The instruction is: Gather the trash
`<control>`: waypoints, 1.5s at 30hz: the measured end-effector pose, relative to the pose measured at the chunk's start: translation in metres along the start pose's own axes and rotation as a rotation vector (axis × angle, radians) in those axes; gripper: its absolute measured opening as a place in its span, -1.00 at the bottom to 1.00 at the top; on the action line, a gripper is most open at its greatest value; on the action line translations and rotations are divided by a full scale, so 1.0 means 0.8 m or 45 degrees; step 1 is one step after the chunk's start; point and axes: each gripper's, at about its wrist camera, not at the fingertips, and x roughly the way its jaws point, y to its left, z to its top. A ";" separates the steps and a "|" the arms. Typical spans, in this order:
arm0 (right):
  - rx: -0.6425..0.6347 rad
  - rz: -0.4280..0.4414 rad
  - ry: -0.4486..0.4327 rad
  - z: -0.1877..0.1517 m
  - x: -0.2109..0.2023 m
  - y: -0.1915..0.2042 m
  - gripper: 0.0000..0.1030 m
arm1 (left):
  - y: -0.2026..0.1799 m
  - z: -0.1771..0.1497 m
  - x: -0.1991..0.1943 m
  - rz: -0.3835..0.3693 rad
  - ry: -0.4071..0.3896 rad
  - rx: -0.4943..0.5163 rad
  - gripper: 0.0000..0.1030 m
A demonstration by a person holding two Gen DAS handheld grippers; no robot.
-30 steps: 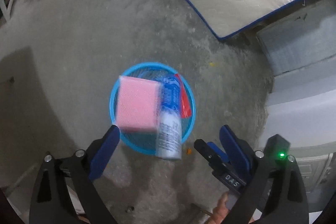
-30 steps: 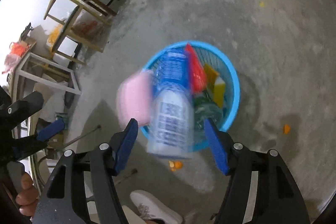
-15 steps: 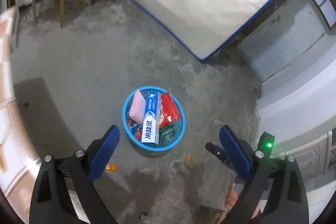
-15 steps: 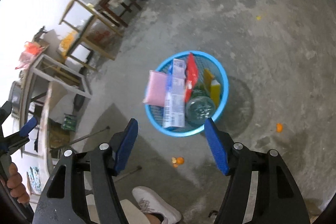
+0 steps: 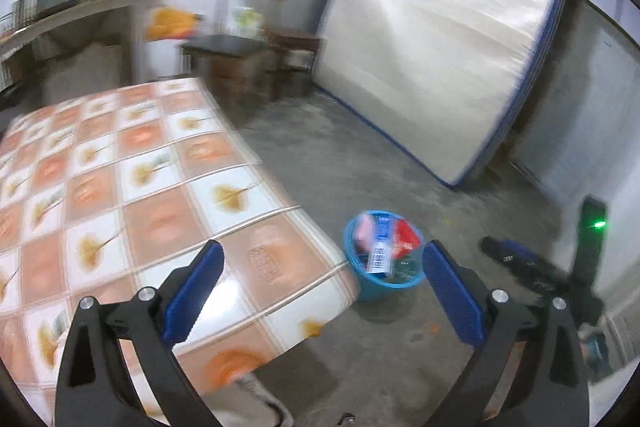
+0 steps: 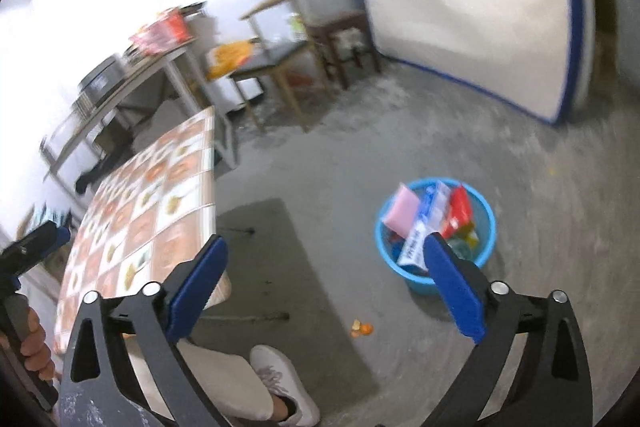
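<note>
Both jaws stand wide apart and empty: the right hand-held gripper (image 6: pixel 326 281) has just been opening, and the left hand-held gripper (image 5: pixel 322 285) hangs by the bench (image 5: pixel 120 179) corner. The trash-filled blue basket (image 6: pixel 436 227) sits on open concrete floor (image 6: pixel 320 187) beside that corner.

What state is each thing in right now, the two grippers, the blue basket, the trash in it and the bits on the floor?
Left gripper: jaws open, nothing between them.
Right gripper: jaws just opened wide, nothing between them.
Blue basket: upright on the floor, holding trash.
Pink packet: in the basket, leaning on the rim.
Blue-and-white box: in the basket, tilted.
Orange scraps: loose on the floor, outside the basket.
</note>
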 end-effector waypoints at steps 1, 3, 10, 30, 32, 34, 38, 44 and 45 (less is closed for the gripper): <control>-0.034 0.011 0.000 0.001 -0.001 0.013 0.85 | 0.012 -0.009 -0.011 0.044 -0.011 -0.022 0.89; -0.109 0.046 0.012 0.003 0.001 0.051 0.85 | 0.030 -0.023 -0.026 0.106 -0.032 -0.063 0.89; -0.247 0.136 -0.009 0.004 -0.003 0.154 0.85 | 0.073 -0.054 -0.082 0.182 -0.092 -0.163 0.89; -0.460 -0.024 -0.053 -0.045 -0.020 0.265 0.85 | 0.120 -0.087 -0.139 0.346 -0.161 -0.242 0.89; -0.453 -0.039 -0.049 -0.047 -0.019 0.265 0.85 | 0.123 -0.088 -0.140 0.387 -0.144 -0.259 0.89; -0.450 -0.058 -0.050 -0.050 -0.021 0.264 0.85 | 0.129 -0.091 -0.141 0.425 -0.127 -0.287 0.89; -0.470 -0.145 -0.072 -0.059 -0.028 0.263 0.85 | 0.138 -0.097 -0.143 0.507 -0.104 -0.363 0.89; -0.461 -0.218 -0.074 -0.080 -0.031 0.248 0.85 | 0.135 -0.099 -0.146 0.502 -0.126 -0.365 0.89; -0.452 -0.219 -0.070 -0.082 -0.031 0.244 0.85 | 0.131 -0.098 -0.145 0.513 -0.128 -0.340 0.89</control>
